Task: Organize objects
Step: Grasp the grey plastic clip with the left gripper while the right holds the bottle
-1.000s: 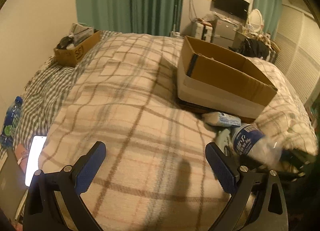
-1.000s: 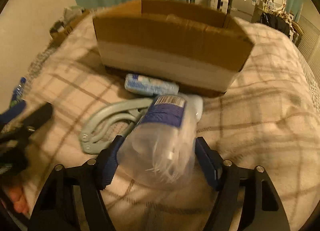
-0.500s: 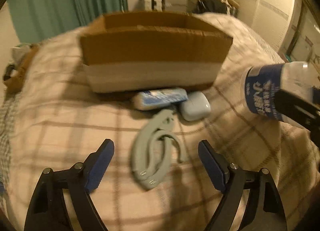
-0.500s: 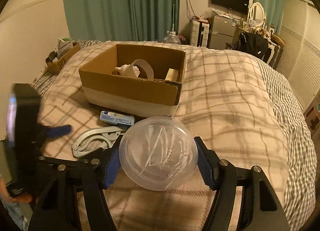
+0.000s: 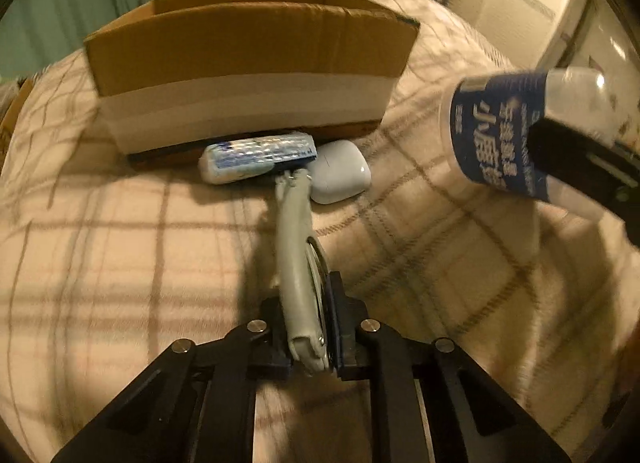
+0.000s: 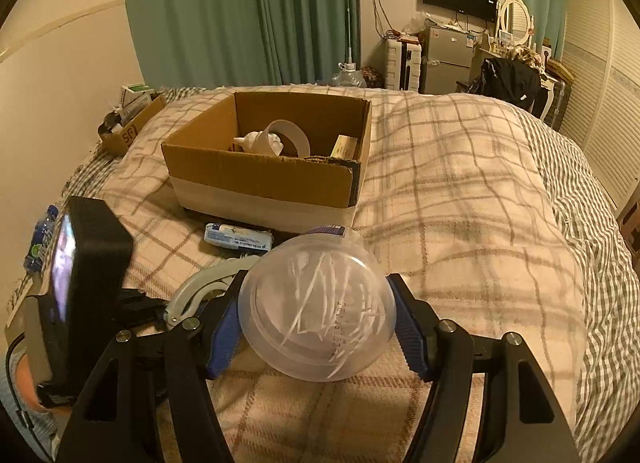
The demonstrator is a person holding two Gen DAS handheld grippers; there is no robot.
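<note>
My left gripper (image 5: 308,347) is shut on a grey hand-grip tool (image 5: 294,247) that lies on the plaid bed; the tool also shows in the right wrist view (image 6: 200,287). My right gripper (image 6: 318,327) is shut on a clear plastic jar with a blue label (image 6: 316,307) and holds it above the bed; the jar shows at the right in the left wrist view (image 5: 504,131). The open cardboard box (image 5: 248,75) stands just beyond. A blue-white tissue pack (image 5: 256,157) and a white earbud case (image 5: 340,173) lie against its front wall.
The box (image 6: 260,179) holds a tape roll (image 6: 290,137), a white object and a small yellow box. A smaller cardboard box (image 6: 128,123) sits at the bed's far left. A blue bottle (image 6: 40,237) lies at the left edge. Furniture and curtains stand behind.
My left gripper moved forward and shut on the grey hand-grip tool, which had been lying free between its open fingers. The right gripper holds the jar much as before.
</note>
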